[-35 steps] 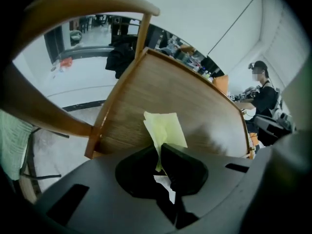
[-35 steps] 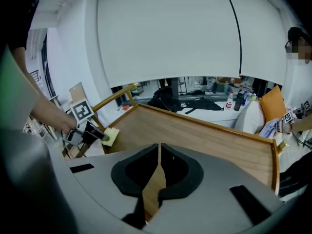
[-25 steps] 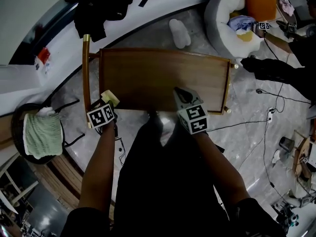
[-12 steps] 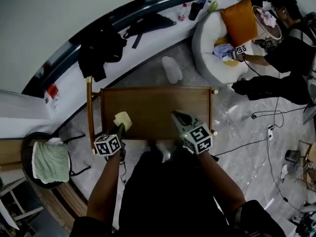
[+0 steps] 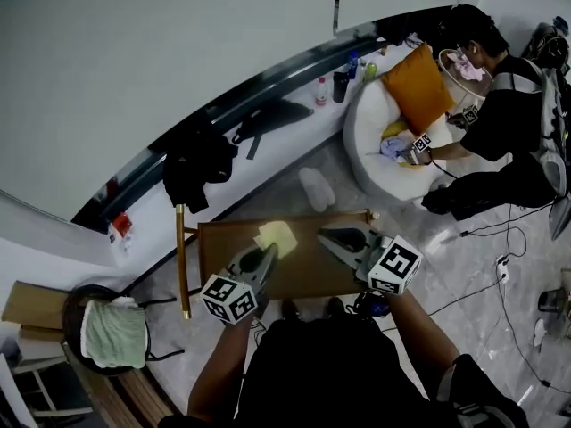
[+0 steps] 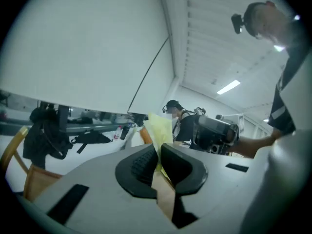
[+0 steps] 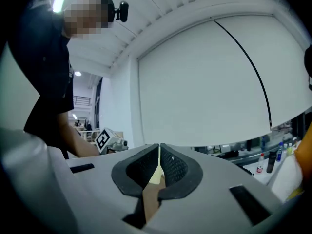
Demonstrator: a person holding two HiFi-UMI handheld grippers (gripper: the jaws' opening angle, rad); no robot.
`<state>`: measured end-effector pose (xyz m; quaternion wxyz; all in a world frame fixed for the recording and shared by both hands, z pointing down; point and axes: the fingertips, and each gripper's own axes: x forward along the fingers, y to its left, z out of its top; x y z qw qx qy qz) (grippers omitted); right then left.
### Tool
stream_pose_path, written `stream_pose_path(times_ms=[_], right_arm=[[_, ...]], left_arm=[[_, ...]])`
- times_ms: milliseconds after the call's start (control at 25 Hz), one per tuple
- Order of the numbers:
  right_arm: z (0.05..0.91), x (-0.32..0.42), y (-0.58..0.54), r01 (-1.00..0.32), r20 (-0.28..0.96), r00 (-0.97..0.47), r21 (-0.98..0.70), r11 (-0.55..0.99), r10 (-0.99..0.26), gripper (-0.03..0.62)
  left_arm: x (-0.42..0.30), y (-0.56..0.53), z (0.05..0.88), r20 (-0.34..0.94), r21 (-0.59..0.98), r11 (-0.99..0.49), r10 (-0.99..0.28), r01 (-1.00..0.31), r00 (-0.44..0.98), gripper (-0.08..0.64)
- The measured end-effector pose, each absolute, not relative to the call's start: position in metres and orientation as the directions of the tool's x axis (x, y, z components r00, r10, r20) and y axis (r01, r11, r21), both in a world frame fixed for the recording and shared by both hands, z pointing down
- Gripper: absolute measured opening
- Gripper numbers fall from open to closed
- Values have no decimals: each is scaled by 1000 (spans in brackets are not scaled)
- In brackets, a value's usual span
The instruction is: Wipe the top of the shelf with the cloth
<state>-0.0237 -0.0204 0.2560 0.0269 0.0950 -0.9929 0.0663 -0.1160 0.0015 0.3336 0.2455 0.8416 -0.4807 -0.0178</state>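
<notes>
The brown wooden shelf top (image 5: 299, 261) lies just ahead of me in the head view. My left gripper (image 5: 268, 253) is shut on a pale yellow cloth (image 5: 275, 236), which it holds over the shelf's middle, near the far edge. In the left gripper view the cloth (image 6: 159, 128) stands up out of the closed jaws of that gripper (image 6: 158, 149). My right gripper (image 5: 326, 236) hovers over the shelf's right part, a short way right of the cloth. Its jaws are pressed together with nothing held in the right gripper view (image 7: 159, 150).
A wooden rail (image 5: 182, 259) runs along the shelf's left side. A green towel (image 5: 113, 333) lies on a stool at lower left. A white chair with an orange cushion (image 5: 417, 83), a seated person (image 5: 500, 123), black clothes (image 5: 200, 163), bottles (image 5: 343, 83) and floor cables (image 5: 486, 279) surround it.
The head view has tilted up toward the wall. My left gripper carried the cloth from the shelf's front left corner toward its middle. The right gripper moved forward with it.
</notes>
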Motion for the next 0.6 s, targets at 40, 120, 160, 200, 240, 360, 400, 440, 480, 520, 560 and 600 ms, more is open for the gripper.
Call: stream_pose_path(times_ms=[40,120,160,200,240,360,400,440,480,520,560,600], right_arm=[[244,-18,-20,-174,38,-985,-130,976,-171,28],[223,-6,-18,-139,0,-990,-117,983,-140,28],[213,-1,-16,-120,-13,-992,-101,988,-122,28],[203,4,-12,-100,-28,-994,-85,991,-102,28],[193,9,-9,-79,-49,-995,-75,994,-83,28],[166,22,-1,-22,-103,-994,-51,998,-27,28],[160,25,2,-6,-106,-994,-37,999,-10,28],[157,28,5,8,-103,-995,-23,1000,6,28],[154,31,8,21,-99,-995,-12,1000,20,28],[153,33,10,33,-97,-995,-7,999,33,28],[153,36,12,44,-98,-994,-8,999,43,28],[154,39,13,52,-103,-993,-17,999,50,28]], left_arm=[[-108,1,323,195,409,-447,-809,-796,554,27],[-93,1,306,163,386,-501,-789,-774,592,27],[-86,3,298,143,382,-525,-779,-761,610,27],[-80,6,290,125,376,-546,-770,-748,625,26],[-74,9,283,110,367,-564,-763,-739,637,27],[-59,14,261,72,337,-594,-757,-730,649,26],[-54,14,252,58,330,-598,-760,-730,648,27],[-49,15,244,45,323,-601,-762,-731,646,26],[-45,16,236,35,313,-604,-764,-733,644,26],[-40,17,228,29,300,-608,-765,-735,644,27],[-34,18,221,26,284,-613,-764,-738,645,27],[-29,19,216,26,267,-618,-763,-740,646,26]])
